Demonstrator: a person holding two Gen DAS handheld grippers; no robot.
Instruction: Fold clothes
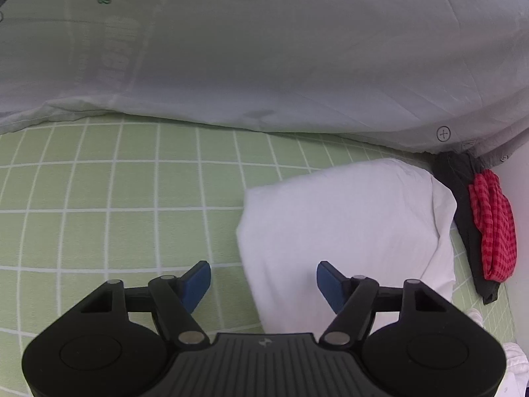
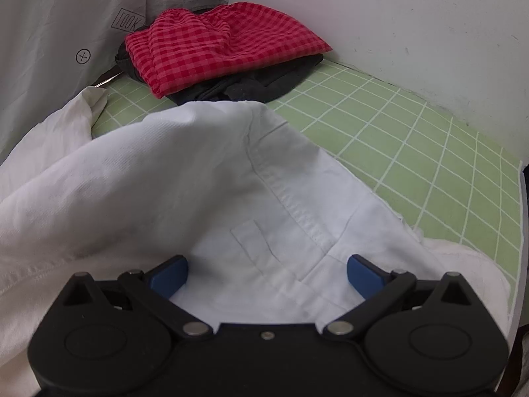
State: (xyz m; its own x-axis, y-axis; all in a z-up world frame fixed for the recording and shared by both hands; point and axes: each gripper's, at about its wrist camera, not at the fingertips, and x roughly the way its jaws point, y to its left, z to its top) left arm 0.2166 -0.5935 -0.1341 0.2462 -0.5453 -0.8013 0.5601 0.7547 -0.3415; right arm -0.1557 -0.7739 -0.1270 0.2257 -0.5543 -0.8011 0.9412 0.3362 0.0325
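Observation:
A white garment point(image 1: 344, 225) lies folded over on the green checked sheet point(image 1: 115, 198). My left gripper point(image 1: 263, 283) is open and empty, just above the garment's near left edge. In the right wrist view the same white garment point(image 2: 198, 178) shows a seam and a small stitched patch. My right gripper point(image 2: 267, 274) is open over it, blue pads point(image 2: 168, 276) apart, holding nothing. A folded red checked garment point(image 2: 224, 43) lies on a dark garment point(image 2: 251, 87) in the far corner; both also show in the left wrist view point(image 1: 492, 225).
A pale grey quilt with a carrot print point(image 1: 264, 49) is bunched along the far side. A white wall point(image 2: 413, 26) borders the sheet point(image 2: 413, 152) at the right. The sheet's edge point(image 2: 522, 218) drops off at the far right.

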